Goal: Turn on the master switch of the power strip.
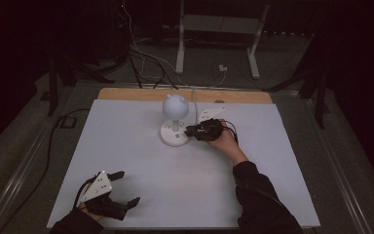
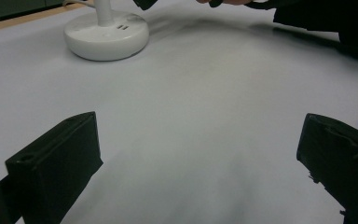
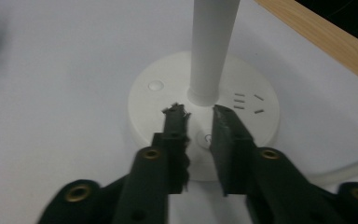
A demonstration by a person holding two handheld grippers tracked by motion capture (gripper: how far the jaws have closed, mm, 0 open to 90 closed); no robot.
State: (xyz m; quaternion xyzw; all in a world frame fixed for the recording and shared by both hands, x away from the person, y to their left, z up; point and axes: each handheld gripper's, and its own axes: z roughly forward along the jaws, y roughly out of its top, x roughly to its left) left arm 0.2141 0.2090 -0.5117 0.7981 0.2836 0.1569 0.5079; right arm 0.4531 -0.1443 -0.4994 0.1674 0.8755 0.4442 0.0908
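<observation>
**Right gripper poised over the lamp base, left gripper idle at the near edge**

Nearest the high camera, the left gripper (image 1: 125,187) rests at the near left of the white table sheet (image 1: 141,165), its grey three-cornered plate on top and its jaws spread wide with nothing between them. From the left gripper view the two black jaws stand far apart at the bottom corners, bare sheet in the gap, and the lamp base (image 2: 106,35) sits well ahead at the upper left.

Farther out, near the middle of the table, stands a white desk lamp (image 1: 176,109) with a round head, a slim upright stem (image 3: 213,49) and a round flat base. The right gripper (image 1: 191,130) reaches in from the right side, held by the right hand (image 1: 224,141), a dark sleeve (image 1: 260,200) trailing back to the near edge. Its tips lie at the base's rim.

Seen from the right gripper view, the right gripper's jaws are only narrowly parted and hold nothing. They hover over the near part of the base, just short of the stem, with a small round button (image 3: 207,138) showing in the gap between them. Another round button (image 3: 155,86) lies to the left of the stem and socket slots (image 3: 248,103) to its right. A white cable (image 3: 349,169) leaves the base at the right, and the table's wooden edge (image 3: 326,44) runs beyond
</observation>
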